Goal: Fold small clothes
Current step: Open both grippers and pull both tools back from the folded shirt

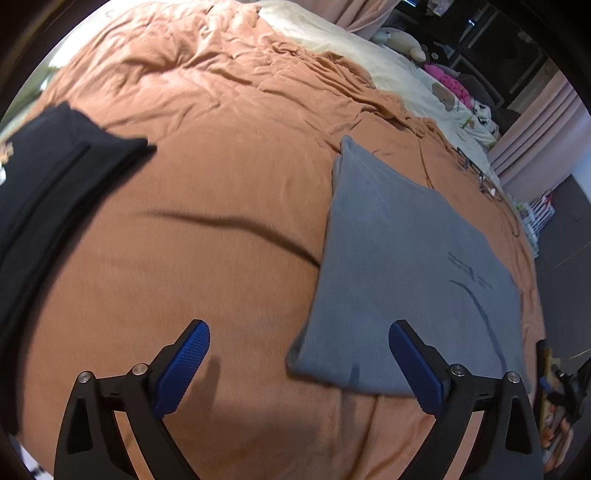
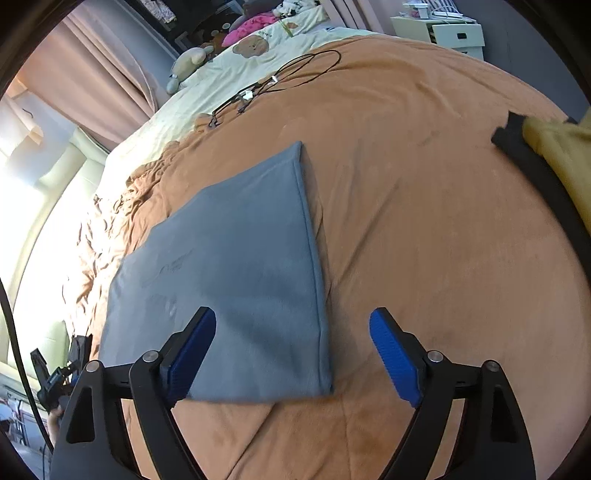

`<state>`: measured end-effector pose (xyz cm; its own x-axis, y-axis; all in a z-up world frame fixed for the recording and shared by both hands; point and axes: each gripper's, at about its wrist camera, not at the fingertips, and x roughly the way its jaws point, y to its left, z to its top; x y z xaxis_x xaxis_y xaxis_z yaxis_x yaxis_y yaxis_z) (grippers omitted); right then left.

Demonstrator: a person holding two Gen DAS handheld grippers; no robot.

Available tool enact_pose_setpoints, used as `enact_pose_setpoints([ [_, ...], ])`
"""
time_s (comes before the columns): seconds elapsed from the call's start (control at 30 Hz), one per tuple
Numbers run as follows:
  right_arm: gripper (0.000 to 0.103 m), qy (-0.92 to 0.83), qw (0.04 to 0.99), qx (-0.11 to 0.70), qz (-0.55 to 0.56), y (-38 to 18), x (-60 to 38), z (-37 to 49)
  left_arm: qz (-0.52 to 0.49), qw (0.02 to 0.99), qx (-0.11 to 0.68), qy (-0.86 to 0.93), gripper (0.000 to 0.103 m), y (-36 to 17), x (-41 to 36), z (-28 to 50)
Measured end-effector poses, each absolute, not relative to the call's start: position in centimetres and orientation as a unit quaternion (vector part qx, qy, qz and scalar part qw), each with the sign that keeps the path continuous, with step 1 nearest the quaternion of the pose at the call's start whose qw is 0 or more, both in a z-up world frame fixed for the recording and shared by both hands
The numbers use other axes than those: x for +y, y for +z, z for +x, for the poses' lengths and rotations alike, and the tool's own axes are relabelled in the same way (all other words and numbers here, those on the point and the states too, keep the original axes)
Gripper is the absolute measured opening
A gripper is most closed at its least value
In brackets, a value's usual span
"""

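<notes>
A grey garment (image 1: 399, 258) lies folded into a flat rectangle on the orange blanket (image 1: 207, 229); a dark print shows near its right edge. My left gripper (image 1: 299, 363) hovers open above the garment's near left corner, nothing between its blue pads. In the right wrist view the same grey garment (image 2: 236, 266) lies flat, and my right gripper (image 2: 291, 354) is open above its near right corner, holding nothing. A folded black garment (image 1: 48, 192) rests at the left of the left wrist view.
A yellow garment (image 2: 561, 155) on a black one (image 2: 532, 162) lies at the right. Black cables (image 2: 277, 81) trail across the far blanket. Cream bedding with bear prints (image 2: 258, 48), plush toys, pink curtains and a white cabinet (image 2: 447, 33) lie beyond. The other gripper (image 2: 59, 373) shows at lower left.
</notes>
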<state>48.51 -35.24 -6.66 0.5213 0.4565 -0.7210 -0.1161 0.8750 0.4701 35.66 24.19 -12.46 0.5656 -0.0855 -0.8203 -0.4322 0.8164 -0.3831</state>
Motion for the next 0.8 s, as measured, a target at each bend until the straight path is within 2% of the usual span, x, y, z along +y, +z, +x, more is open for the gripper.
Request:
enact_pose_setpoints([
  [0.17,0.085,0.168,0.842,0.465,0.216,-8.2,-36.0,46.9,-0.309,0.839,0.439,0.088,0.096,-13.1,23.2,34.1],
  [0.23,0.085,0.165,0.843,0.457,0.23,-8.8,-36.6,46.2,-0.321,0.839,0.434,0.07,0.09,-13.3,22.7,33.7],
  [0.3,0.085,0.167,0.842,0.45,0.245,-9.2,-37.0,45.5,-0.322,0.837,0.438,0.061,0.077,-13.6,22.3,33.7],
  [0.4,0.084,0.175,0.837,0.442,0.272,-10.3,-37.7,44.6,-0.328,0.836,0.438,0.052,0.068,-13.9,21.9,33.7],
  [0.47,0.077,0.179,0.834,0.439,0.282,-10.9,-38.0,44.4,-0.341,0.831,0.436,0.048,0.067,-14.3,21.9,33.7],
  [0.53,0.065,0.185,0.826,0.445,0.292,-11.7,-38.0,44.2,-0.349,0.827,0.438,0.046,0.062,-14.8,21.8,33.7],
  [0.57,0.063,0.187,0.823,0.448,0.295,-12.1,-38.1,44.3,-0.353,0.824,0.441,0.045,0.059,-15.2,21.8,33.8],
  [0.73,0.061,0.186,0.814,0.46,0.302,-13.3,-38.0,45.0,-0.369,0.813,0.447,0.05,0.054,-16.7,22.1,33.9],
  [0.8,0.06,0.186,0.811,0.462,0.308,-13.7,-38.2,45.4,-0.378,0.808,0.45,0.055,0.045,-17.4,22.3,33.9],
])
